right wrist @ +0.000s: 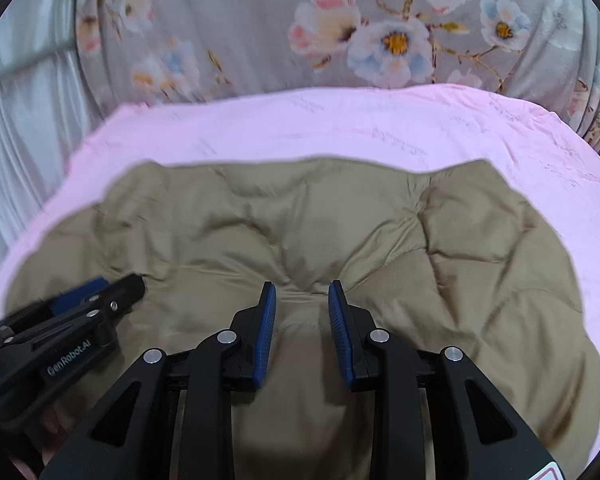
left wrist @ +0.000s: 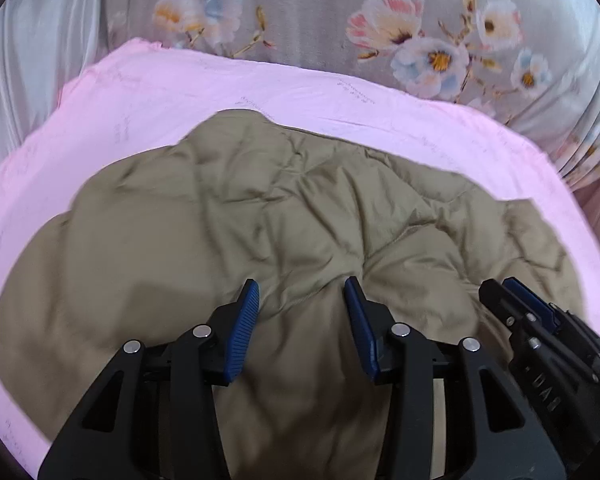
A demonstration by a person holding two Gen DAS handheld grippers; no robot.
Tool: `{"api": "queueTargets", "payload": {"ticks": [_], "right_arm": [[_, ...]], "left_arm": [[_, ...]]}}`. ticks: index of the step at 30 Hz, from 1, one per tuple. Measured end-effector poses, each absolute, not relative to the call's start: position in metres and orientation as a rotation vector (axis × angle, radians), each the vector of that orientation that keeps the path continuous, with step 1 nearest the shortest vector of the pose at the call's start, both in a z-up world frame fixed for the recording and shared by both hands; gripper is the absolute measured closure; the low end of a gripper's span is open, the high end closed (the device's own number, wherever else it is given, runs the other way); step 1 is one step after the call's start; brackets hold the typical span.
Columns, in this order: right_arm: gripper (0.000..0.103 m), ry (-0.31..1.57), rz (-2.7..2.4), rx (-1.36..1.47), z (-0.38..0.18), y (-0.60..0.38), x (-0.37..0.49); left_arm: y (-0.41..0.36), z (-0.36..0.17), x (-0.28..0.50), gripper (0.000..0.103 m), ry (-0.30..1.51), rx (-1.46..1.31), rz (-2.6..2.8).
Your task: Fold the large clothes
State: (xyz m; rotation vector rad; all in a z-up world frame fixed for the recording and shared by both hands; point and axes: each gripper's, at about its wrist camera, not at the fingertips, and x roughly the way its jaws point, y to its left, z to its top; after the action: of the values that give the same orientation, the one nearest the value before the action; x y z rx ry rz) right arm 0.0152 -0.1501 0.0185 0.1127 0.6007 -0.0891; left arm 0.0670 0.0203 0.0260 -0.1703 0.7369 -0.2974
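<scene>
A tan quilted padded jacket (left wrist: 260, 216) lies bunched on a pink sheet (left wrist: 300, 92); it also shows in the right wrist view (right wrist: 340, 220). My left gripper (left wrist: 302, 292) is open, its blue pads just over the jacket's near part with fabric between the fingers. My right gripper (right wrist: 302, 294) is open, jaws partly apart, over a puckered fold of the jacket. Each gripper shows in the other's view: the right one at the left wrist view's right edge (left wrist: 512, 292), the left one at the right wrist view's left edge (right wrist: 112, 288).
The pink sheet (right wrist: 340, 128) covers the surface around the jacket. Behind it hangs a grey floral fabric (left wrist: 380, 20), also seen in the right wrist view (right wrist: 340, 20). A pale satin cloth (left wrist: 28, 60) is at the left.
</scene>
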Motion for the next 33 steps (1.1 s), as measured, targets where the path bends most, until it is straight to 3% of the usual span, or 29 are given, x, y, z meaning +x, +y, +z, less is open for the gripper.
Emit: {"api": "queueTargets", "payload": {"ticks": [5,10,15,16,17,19,30,33], "right_arm": [[0.079,0.63,-0.01,0.102,0.032,-0.117,-0.012],[0.091,0.719,0.017,0.101,0.006,-0.095,-0.016],[0.093,0.736,0.006,0.102,-0.013,-0.095,-0.015],[0.094,0.736,0.005,0.102,-0.014,-0.096,-0.015],[0.094,0.736,0.005,0.104,-0.016,-0.096,-0.016],[0.095,0.734,0.003,0.114,-0.019,-0.097,-0.016],[0.095,0.714,-0.01,0.081,-0.028,-0.091,-0.016],[0.095,0.716,-0.006,0.09,-0.028,-0.091,-0.016]], "left_arm": [[0.085,0.038,0.028,0.058,0.744,-0.244,-0.263],[0.14,0.017,0.005,0.057,0.821,-0.408,-0.271],[0.159,0.0,-0.003,0.055,0.893,-0.513,-0.267],[0.163,0.0,-0.006,0.049,0.892,-0.541,-0.28],[0.167,-0.002,-0.008,0.037,0.89,-0.56,-0.284],[0.167,-0.007,-0.005,0.03,0.89,-0.557,-0.256],[0.141,-0.034,0.043,0.027,0.918,-0.633,-0.316],[0.132,-0.03,0.047,0.045,0.901,-0.598,-0.32]]}}
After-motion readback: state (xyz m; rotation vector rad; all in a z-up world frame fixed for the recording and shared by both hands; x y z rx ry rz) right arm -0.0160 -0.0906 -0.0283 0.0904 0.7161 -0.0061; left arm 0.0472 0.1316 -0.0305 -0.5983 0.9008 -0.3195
